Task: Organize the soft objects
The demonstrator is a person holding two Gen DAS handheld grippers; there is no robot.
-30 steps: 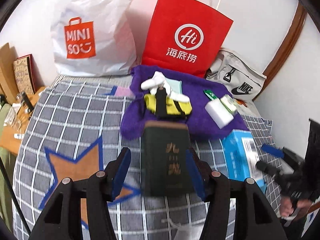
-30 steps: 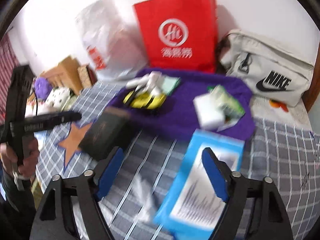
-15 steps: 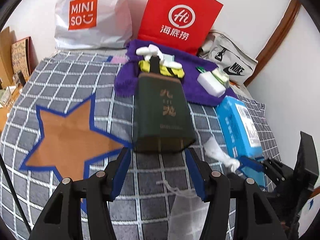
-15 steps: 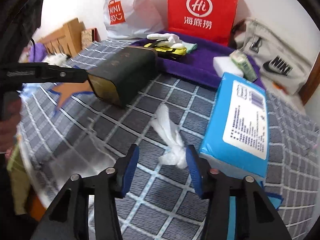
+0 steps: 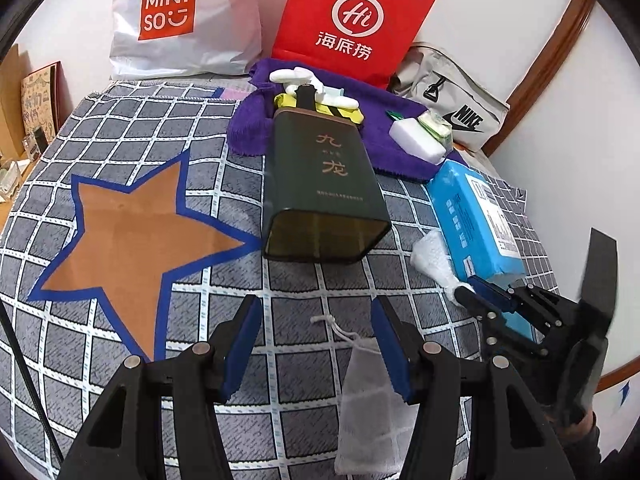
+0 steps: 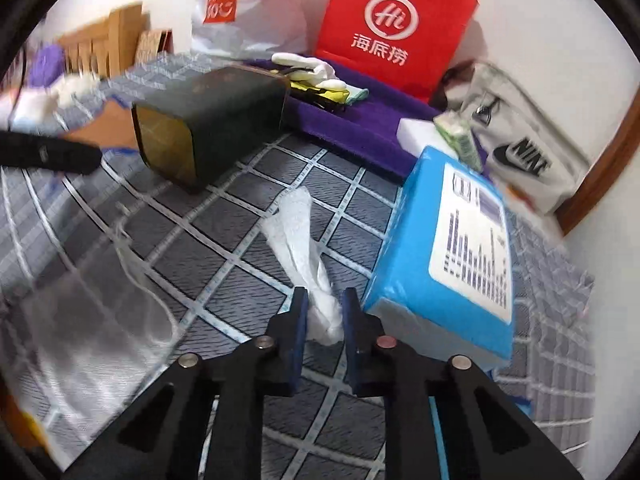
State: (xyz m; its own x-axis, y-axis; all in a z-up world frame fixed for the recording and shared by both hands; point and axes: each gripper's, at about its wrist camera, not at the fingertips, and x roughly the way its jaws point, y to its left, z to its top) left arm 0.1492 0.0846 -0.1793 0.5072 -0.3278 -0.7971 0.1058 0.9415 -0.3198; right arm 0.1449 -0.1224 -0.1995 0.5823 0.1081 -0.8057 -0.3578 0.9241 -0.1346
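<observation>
A white crumpled tissue (image 6: 300, 240) lies on the grey checked cloth (image 6: 224, 248) beside a blue tissue pack (image 6: 452, 248). My right gripper (image 6: 325, 308) is closing, and its pads press on the tissue's near end. In the left wrist view that gripper (image 5: 466, 294) sits low on the right, by the tissue (image 5: 430, 254) and the pack (image 5: 472, 216). My left gripper (image 5: 316, 344) stands open above a white mesh drawstring bag (image 5: 372, 400), with only the cord between its fingers. A dark green tin (image 5: 320, 184) lies on its side ahead. Beyond it, a purple towel (image 5: 388, 152) holds gloves and a sponge.
A white Miniso bag (image 5: 184, 20), a red paper bag (image 5: 352, 20) and a grey Nike bag (image 5: 456, 108) stand along the back wall. An orange star patch (image 5: 128, 236) marks the cloth at left. Wooden furniture (image 5: 36, 96) is beyond the left edge.
My right gripper came down over the white tissue and narrowed its jaws onto it. My left gripper drew back and sank, so the tin now lies ahead of its fingers.
</observation>
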